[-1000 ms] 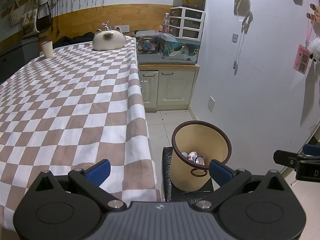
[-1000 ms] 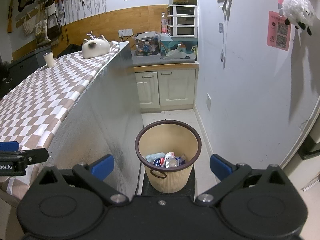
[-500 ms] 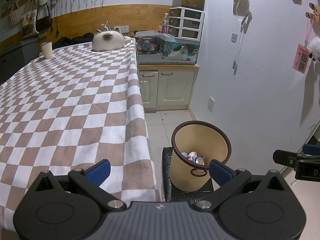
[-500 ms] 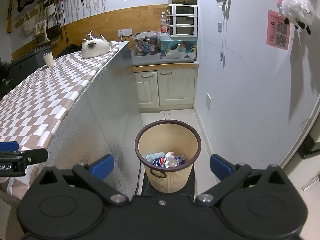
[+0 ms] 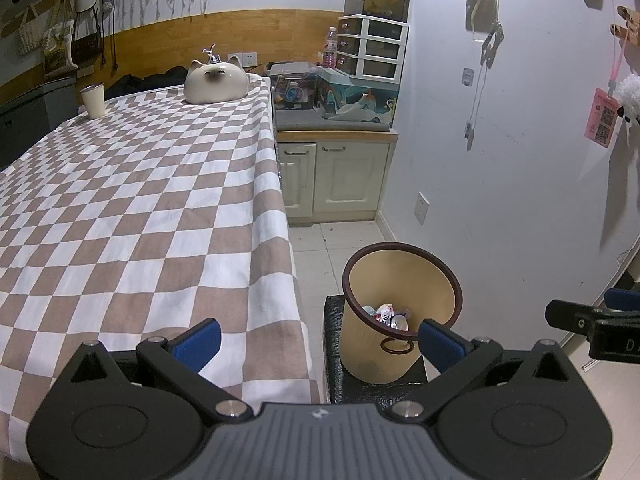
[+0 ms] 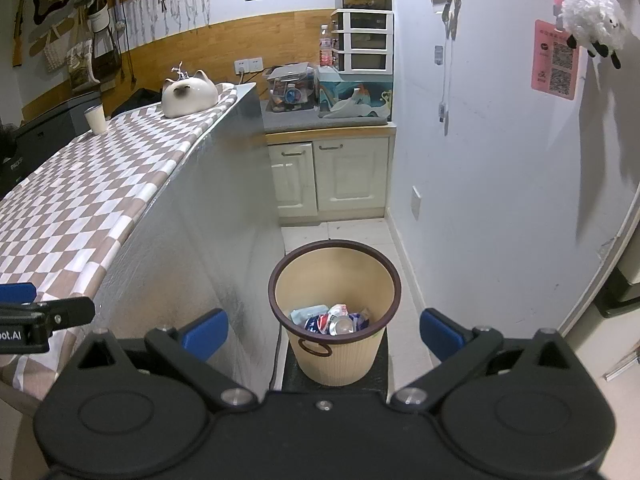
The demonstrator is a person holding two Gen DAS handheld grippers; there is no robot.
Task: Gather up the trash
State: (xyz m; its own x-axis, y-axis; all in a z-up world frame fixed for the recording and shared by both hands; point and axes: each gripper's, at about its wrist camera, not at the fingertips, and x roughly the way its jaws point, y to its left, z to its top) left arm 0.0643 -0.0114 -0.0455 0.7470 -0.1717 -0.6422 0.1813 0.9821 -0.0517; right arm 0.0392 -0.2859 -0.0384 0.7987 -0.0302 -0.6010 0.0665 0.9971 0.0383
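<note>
Both grippers empty, jaws spread wide: left gripper point(image 5: 318, 338) over the checkered table point(image 5: 132, 216), right gripper point(image 6: 323, 328) above the bin point(image 6: 334, 312); trash point(image 6: 334, 320) already inside. Looks finished; next, check table for leftovers

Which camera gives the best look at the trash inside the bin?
The right wrist view: it looks almost straight down into the bin, showing the trash across the bottom. In the left wrist view the bin's near wall hides most of it.
</note>
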